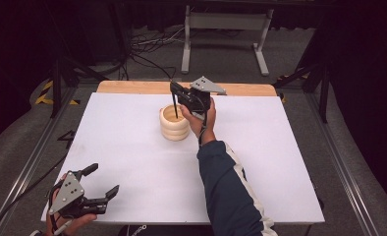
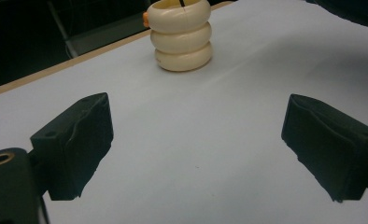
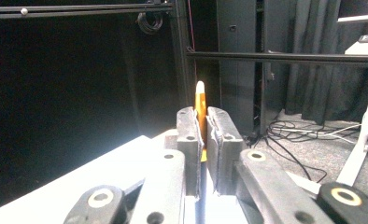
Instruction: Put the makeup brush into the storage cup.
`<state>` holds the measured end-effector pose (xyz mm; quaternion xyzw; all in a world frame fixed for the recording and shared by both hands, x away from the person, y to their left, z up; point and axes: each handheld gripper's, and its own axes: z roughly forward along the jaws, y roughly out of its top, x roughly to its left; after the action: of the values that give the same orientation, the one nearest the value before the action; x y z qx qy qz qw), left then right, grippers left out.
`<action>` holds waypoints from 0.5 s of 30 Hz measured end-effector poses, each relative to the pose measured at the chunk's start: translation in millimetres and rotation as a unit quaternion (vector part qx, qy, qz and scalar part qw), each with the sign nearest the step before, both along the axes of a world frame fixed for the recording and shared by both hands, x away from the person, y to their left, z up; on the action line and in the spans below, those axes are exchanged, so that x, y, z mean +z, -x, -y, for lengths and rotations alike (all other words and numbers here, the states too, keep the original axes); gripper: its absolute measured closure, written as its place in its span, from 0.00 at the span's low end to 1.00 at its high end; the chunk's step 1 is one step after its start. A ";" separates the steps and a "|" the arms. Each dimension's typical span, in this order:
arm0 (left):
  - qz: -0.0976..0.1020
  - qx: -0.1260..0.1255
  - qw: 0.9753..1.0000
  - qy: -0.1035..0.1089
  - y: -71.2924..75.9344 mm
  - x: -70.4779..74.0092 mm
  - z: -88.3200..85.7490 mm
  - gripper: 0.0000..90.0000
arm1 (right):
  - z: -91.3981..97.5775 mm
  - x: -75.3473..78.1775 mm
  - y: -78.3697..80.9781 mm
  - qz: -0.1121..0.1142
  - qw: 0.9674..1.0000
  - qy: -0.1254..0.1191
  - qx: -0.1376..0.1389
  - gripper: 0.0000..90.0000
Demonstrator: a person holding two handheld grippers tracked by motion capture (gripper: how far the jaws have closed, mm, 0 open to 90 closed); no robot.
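While the right claw (image 3: pixel 204 128) pinches what seems an orange, white-tipped pencil (image 3: pixel 200 100), the left claw (image 2: pixel 196 154) gapes.

Upright pen (image 3: pixel 200 105) — in ringed cream holder (image 1: pixel 175 124)

The right hand-held gripper (image 1: pixel 178 93) is black, topped by a grey three-cornered plate (image 1: pixel 207 85); up close its dark grey jaw blocks carry small screw holes, and its arms end in pale ringed pivots. The left hand-held gripper (image 1: pixel 102 183) is black too, with a grey plate dotted with screws and chunky matte jaw blocks. The person wears a dark teal sleeve (image 1: pixel 226 189) with a white stripe.
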<state>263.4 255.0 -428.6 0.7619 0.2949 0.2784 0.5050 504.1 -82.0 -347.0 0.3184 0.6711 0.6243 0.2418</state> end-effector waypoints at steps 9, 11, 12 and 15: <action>0.002 -0.003 1.000 -0.003 -0.7 -0.1 0.5 0.11 | 4.6 -9.9 -1.6 -0.010 1.000 0.002 -0.006 0.94; 0.000 -0.003 1.000 -0.001 -0.3 -0.3 1.1 0.11 | 5.3 -12.7 -1.0 -0.011 1.000 0.003 -0.006 0.94; 0.002 -0.004 1.000 -0.004 -0.3 -0.2 1.1 0.11 | 5.6 -13.8 -0.7 -0.013 1.000 0.005 -0.007 0.94; 0.002 -0.003 1.000 -0.005 -0.3 -0.1 1.2 0.11 | 7.6 -18.2 -0.5 -0.016 1.000 0.005 -0.011 0.94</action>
<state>263.7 253.8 -428.8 0.7646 0.2902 0.2797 0.5029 504.6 -89.6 -365.1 0.3346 0.6746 0.6131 0.2390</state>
